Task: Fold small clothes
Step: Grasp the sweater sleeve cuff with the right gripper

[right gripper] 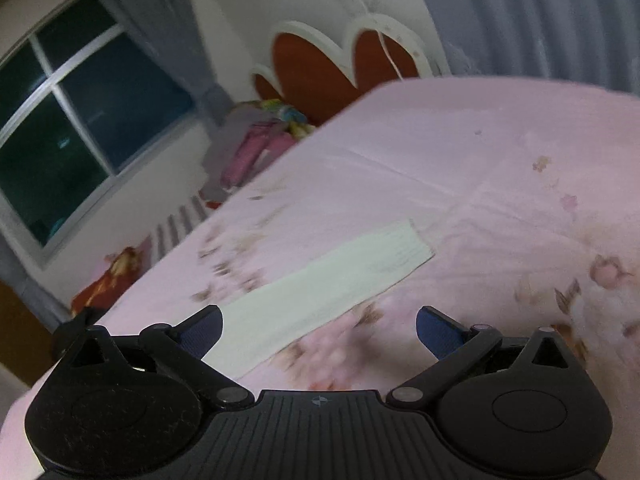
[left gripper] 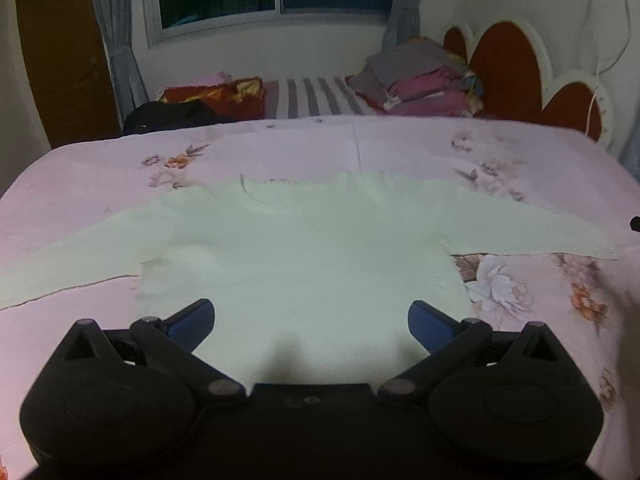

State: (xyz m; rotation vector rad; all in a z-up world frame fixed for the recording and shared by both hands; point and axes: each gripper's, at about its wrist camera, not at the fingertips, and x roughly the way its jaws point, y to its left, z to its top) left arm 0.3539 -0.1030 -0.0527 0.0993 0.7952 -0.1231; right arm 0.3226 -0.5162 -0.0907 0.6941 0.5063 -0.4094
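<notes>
Pale long-sleeved top: lies flat on the pink flowered bedsheet, sleeves spread to either side, hem nearest the camera. Left gripper: fingers spread wide, empty, over the hem. Right gripper: fingers spread wide, empty, over the sheet beside one sleeve. Stack of folded clothes: far side, by the headboard.
</notes>
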